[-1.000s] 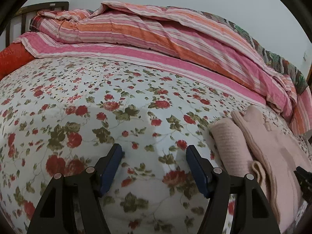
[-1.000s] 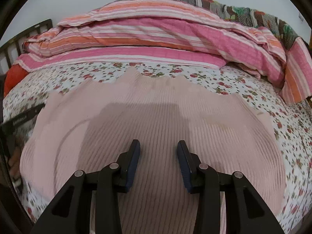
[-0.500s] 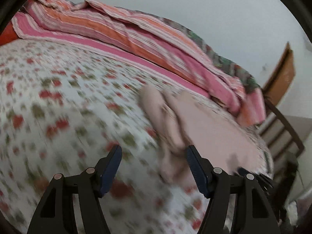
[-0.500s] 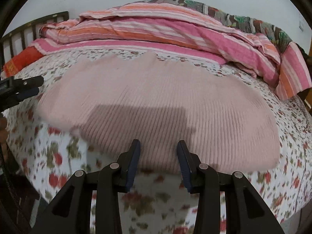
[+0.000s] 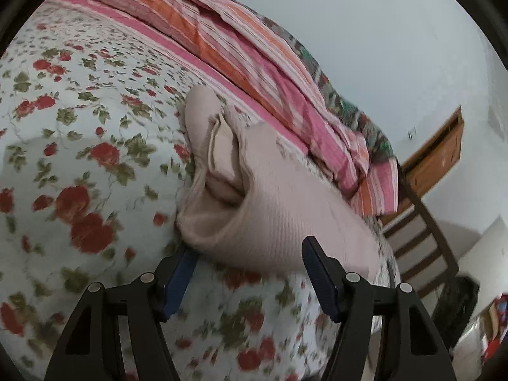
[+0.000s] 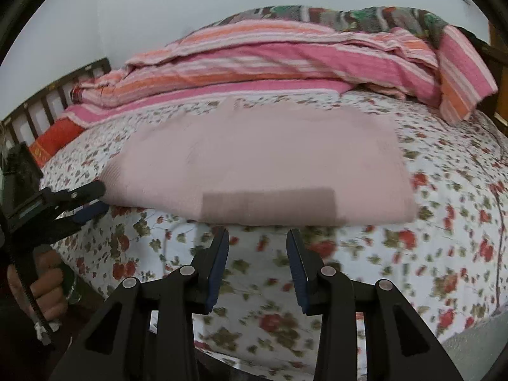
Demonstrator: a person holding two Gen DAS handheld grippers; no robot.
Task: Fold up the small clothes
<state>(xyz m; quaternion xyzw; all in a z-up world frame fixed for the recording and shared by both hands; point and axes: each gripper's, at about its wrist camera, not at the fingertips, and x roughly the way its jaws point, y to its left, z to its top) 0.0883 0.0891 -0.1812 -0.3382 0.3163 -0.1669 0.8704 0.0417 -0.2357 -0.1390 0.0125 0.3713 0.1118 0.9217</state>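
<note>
A pale pink ribbed knit garment (image 6: 260, 165) lies folded on the floral bedsheet (image 6: 444, 222). In the left wrist view I see its layered left end (image 5: 254, 203) close up. My left gripper (image 5: 247, 260) is open and empty, with its jaws level with the garment's near left corner. It also shows in the right wrist view (image 6: 85, 200), held in a hand at the garment's left end. My right gripper (image 6: 257, 250) is open and empty, just short of the garment's front edge.
A striped pink and orange quilt (image 6: 285, 63) is heaped along the back of the bed. A dark wooden headboard (image 6: 47, 95) stands at the far left. A wooden chair (image 5: 422, 241) and a wooden door (image 5: 438, 155) are beyond the bed's right side.
My right gripper has drawn back from over the garment to its front edge. My left gripper has swung right and moved in on the garment's left end. Both stayed open.
</note>
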